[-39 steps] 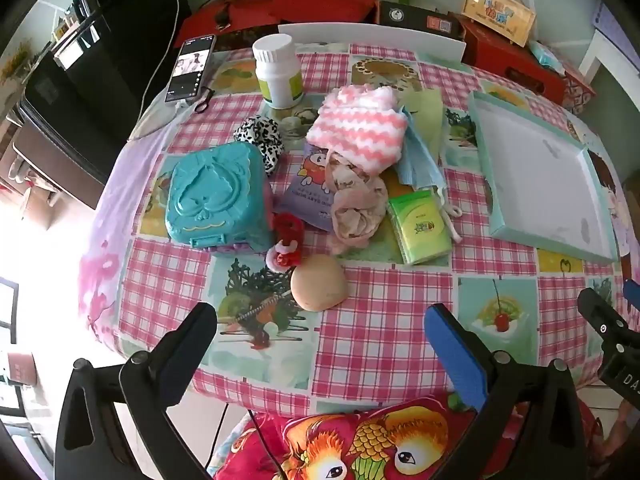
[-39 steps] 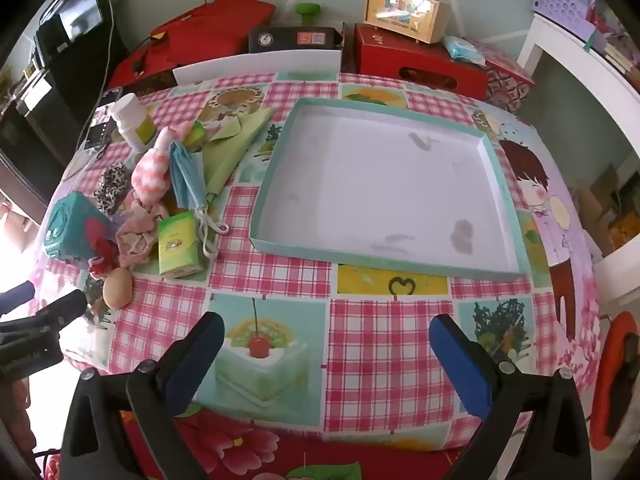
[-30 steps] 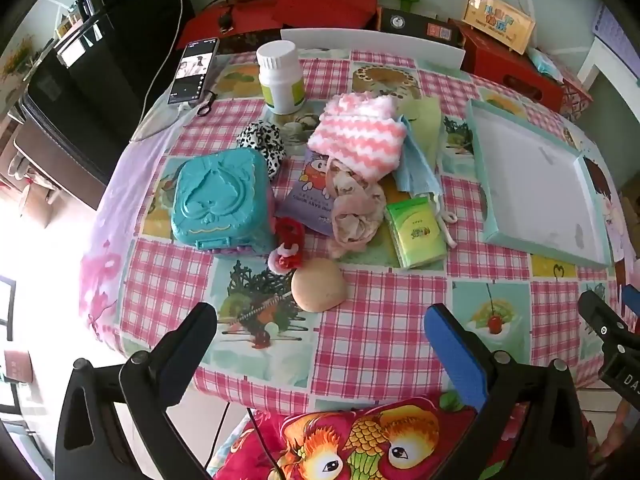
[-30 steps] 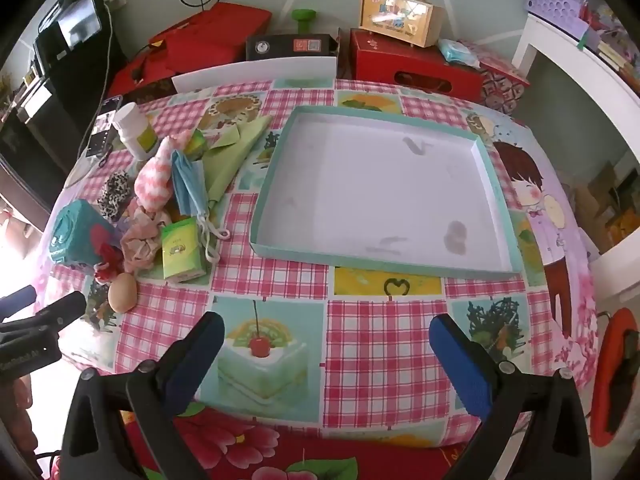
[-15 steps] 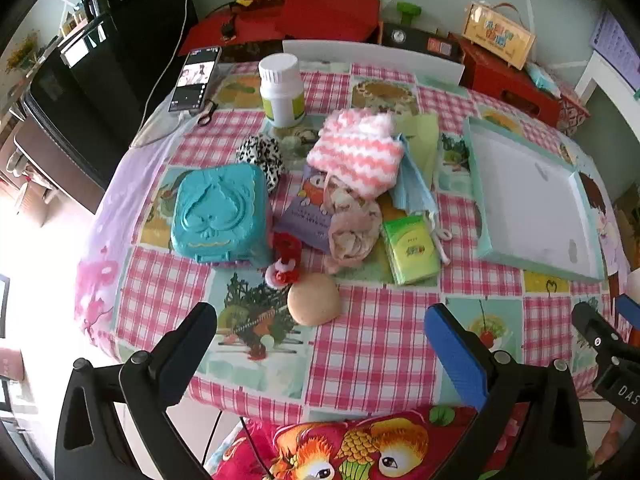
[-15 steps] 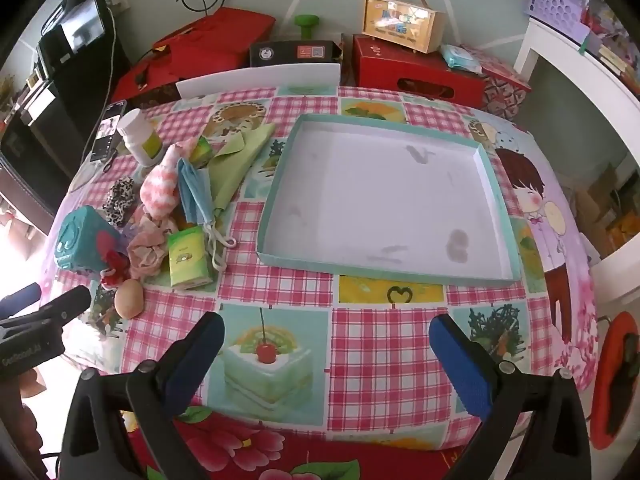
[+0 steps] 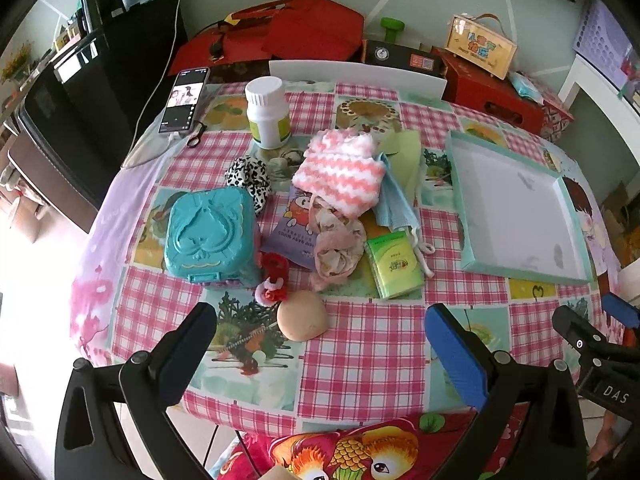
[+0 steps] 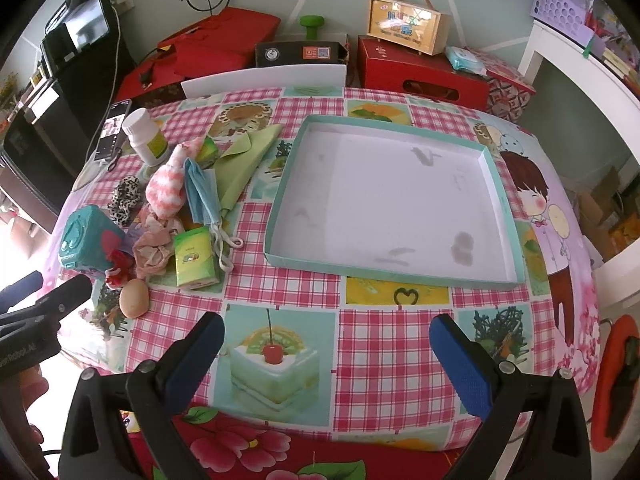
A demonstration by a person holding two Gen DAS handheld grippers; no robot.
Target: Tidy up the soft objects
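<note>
Pink-and-white knit cloth [image 7: 340,174] lies in a heap of small things on the checked tablecloth [image 7: 376,344], well ahead of the left gripper [image 7: 320,334], whose 2 fingers spread wide and hold nothing. A crumpled floral scrunchie [image 7: 336,246] sits just below it (touching a green tissue pack [image 7: 395,264]). Over the cake print, the right gripper [image 8: 326,344] gapes wide too, the teal-rimmed tray [image 8: 280,216] beyond it.

Checked-cloth table [image 8: 384,344] with tray [image 8: 292,192], teal box [image 7: 208,232], bottle [image 7: 268,116], egg [image 7: 302,316].
</note>
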